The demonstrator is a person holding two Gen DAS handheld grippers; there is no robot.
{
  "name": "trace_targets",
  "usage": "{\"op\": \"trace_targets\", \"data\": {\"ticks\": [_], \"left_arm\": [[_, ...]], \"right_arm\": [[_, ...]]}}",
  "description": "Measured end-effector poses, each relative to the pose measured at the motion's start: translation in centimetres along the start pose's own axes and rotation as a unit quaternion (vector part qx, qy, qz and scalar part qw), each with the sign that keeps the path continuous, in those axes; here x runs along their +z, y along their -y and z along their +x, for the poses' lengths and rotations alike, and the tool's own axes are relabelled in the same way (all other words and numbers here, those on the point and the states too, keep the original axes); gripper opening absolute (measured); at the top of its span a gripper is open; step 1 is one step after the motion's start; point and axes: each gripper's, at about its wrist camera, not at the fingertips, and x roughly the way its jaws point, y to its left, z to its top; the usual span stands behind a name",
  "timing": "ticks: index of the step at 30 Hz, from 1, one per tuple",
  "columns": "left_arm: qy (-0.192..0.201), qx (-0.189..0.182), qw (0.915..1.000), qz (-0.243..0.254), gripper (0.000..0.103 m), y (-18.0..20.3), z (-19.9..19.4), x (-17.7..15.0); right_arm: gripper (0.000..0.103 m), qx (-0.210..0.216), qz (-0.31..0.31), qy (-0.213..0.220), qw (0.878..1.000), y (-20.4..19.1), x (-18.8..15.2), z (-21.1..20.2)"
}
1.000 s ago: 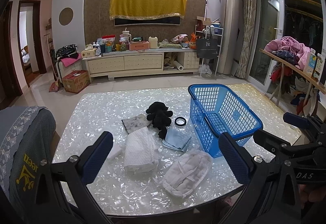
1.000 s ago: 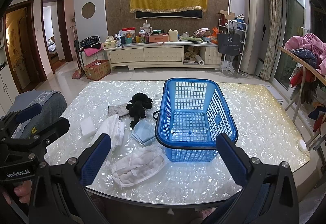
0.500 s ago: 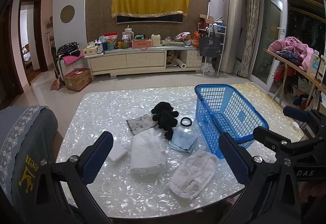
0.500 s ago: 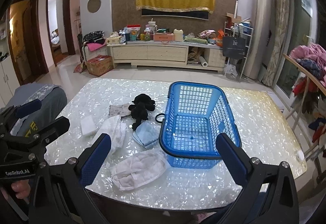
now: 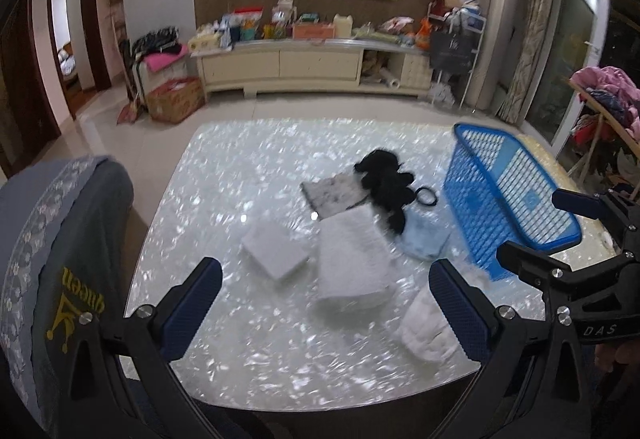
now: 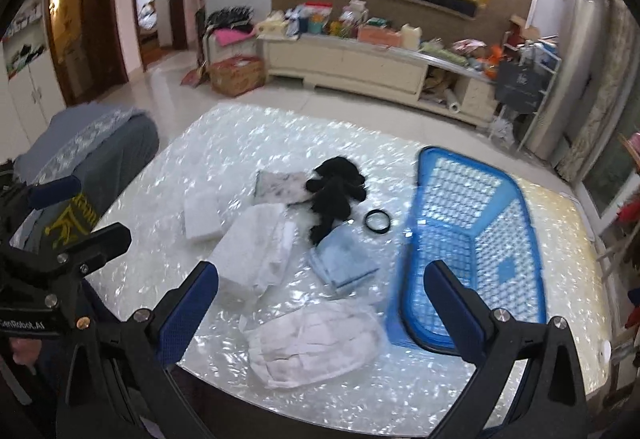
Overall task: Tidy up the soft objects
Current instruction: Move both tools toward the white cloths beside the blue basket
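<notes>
On the table (image 6: 400,143), soft items lie left of the empty blue basket (image 6: 480,239). Left gripper (image 5: 326,303) and right gripper (image 6: 320,303) both wide open, holding nothing. Suggest pinching the white mesh pouch (image 6: 312,347) mid-body.

- The counter (image 6: 248,135) has a glossy, pearly white top that throws bright glints.
- Blue basket (image 6: 480,239): smooth plastic lattice.
- Black plush toy (image 6: 334,195): fuzzy, matt.
- White folded towel (image 5: 352,255): nubbly cloth.
- Light blue cloth (image 6: 344,259): thin, smooth fabric.
- White block (image 5: 276,249): matt, foam-like.
- Left hand-held gripper (image 5: 324,307): finger pads (image 5: 192,307) of blue textured rubber, on matt black plastic arms.
</notes>
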Motion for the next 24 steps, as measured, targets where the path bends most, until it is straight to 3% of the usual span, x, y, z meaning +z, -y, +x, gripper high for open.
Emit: {"op": "trace_targets", "data": {"ticks": [7, 9, 14, 24], "left_arm": [[-0.057, -0.005, 0.9984, -0.006, 0.103, -2.3, 3.9, -1.5], [-0.069, -0.006, 0.9976, -0.007, 0.103, -2.7, 4.8, -2.1], [-0.094, -0.027, 0.9952, -0.009, 0.103, -3.4, 7.2, -3.7], [-0.143, -0.034, 0.9891, 0.009, 0.103, -2.5, 11.1, -5.1]], "right_arm": [[0.103, 0.034, -0.035, -0.059, 0.997, -2.3, -0.3, 3.7], [0.094, 0.039, -0.043, -0.073, 0.996, -2.8, -0.4, 4.8], [0.093, 0.057, -0.060, -0.121, 0.989, -4.0, -1.7, 7.6], [0.093, 0.032, -0.057, -0.191, 0.979, -3.0, -4.0, 11.5]]}}
